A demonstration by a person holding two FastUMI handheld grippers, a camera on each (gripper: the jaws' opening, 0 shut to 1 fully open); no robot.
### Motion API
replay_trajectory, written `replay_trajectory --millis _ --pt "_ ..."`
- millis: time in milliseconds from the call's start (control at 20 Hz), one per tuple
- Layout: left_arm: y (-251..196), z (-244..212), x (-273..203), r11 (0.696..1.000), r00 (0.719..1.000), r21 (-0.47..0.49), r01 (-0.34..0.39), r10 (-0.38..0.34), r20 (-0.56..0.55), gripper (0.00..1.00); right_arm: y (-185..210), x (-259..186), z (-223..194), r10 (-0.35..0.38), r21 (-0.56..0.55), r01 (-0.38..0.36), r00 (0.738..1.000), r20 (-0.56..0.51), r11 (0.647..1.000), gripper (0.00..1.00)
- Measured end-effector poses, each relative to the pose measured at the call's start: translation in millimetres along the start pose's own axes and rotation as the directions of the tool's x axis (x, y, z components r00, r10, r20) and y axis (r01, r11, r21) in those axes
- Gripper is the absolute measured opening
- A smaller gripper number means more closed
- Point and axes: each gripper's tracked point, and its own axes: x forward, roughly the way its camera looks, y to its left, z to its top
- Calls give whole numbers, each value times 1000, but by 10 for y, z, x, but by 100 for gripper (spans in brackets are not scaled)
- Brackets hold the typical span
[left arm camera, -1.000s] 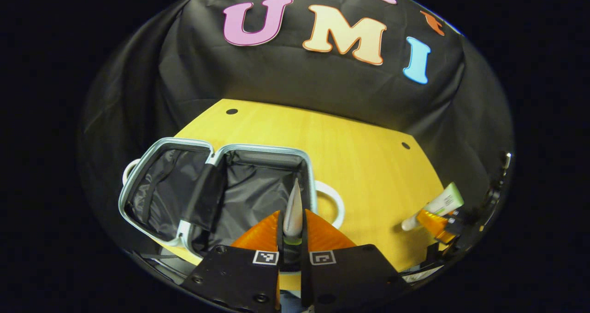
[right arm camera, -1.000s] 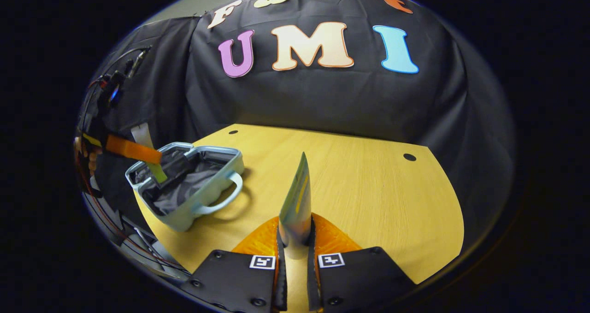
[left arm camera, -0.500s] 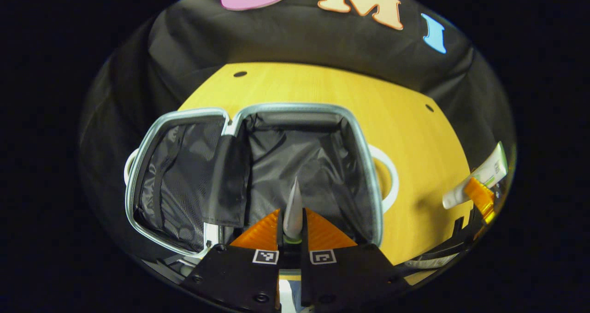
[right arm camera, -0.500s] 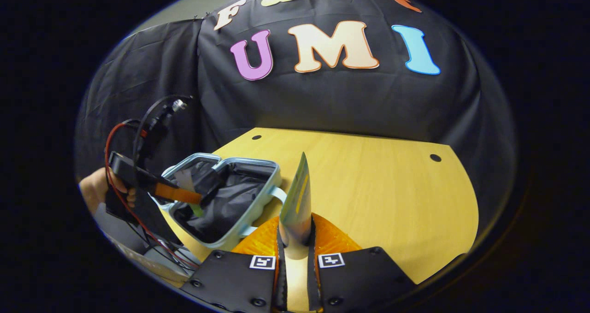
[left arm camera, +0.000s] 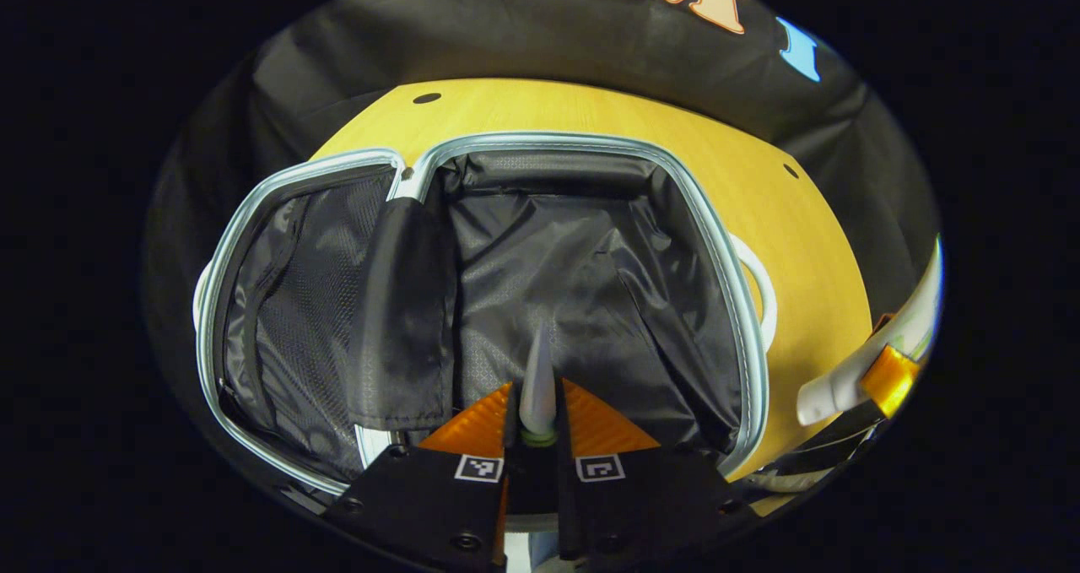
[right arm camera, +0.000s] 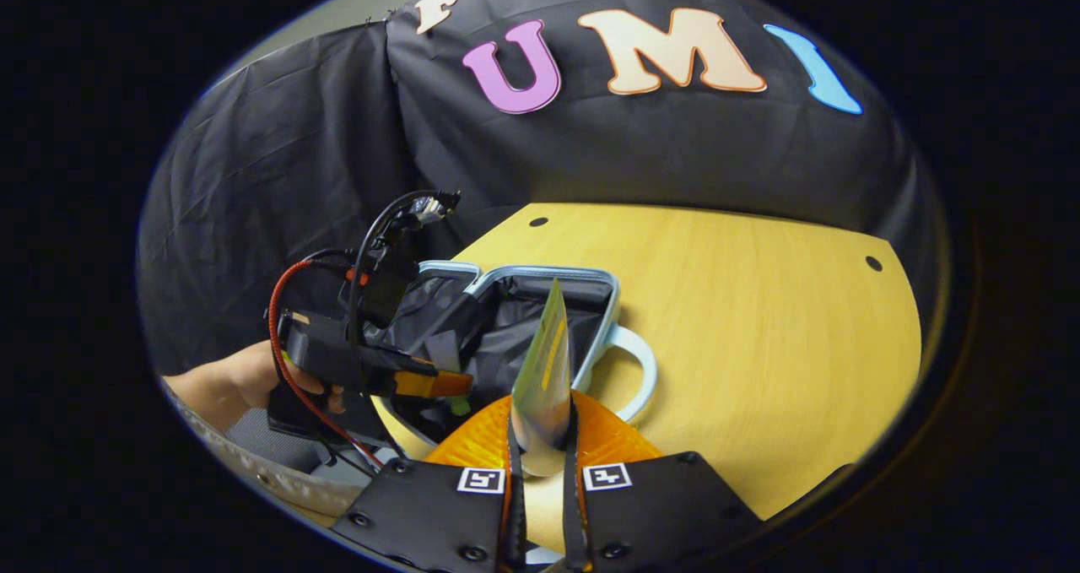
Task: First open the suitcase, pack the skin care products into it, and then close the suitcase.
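The open suitcase lies on the table. One tube hangs over its inside.

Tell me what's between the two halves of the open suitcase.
A dark fabric divider flap hangs at the hinge between the suitcase's halves, seen in the left gripper view.

text: none legible | tube print: too blurred to read | gripper tags: square coded marks, no words
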Motion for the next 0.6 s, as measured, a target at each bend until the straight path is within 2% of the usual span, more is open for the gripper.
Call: replay_trajectory --millis 50,100,250,350,450,600 --pt "-8 48 -4 1000 1000 -3 18 -18 24 18 40 65 -25 -3 9 3 1000 -18 1000 16" --pt "-42 77 -4 999 998 -5 46 -46 51 32 86 140 -64 -5 20 6 999 -37 1000 19" --pt "-75 163 -109 994 988 10 105 -105 116 76 213 336 -61 -6 65 9 998 -57 998 19" --pt "36 333 -221 996 976 5 93 -92 198 77 255 482 -209 -28 75 37 994 -108 996 19" --pt "131 501 -373 993 955 -22 116 -105 278 78 310 615 -370 -32 104 49 986 -166 993 19" --pt "399 617 -557 991 938 -62 120 -93 334 78 335 768 -538 -60 118 90 971 -233 989 19"
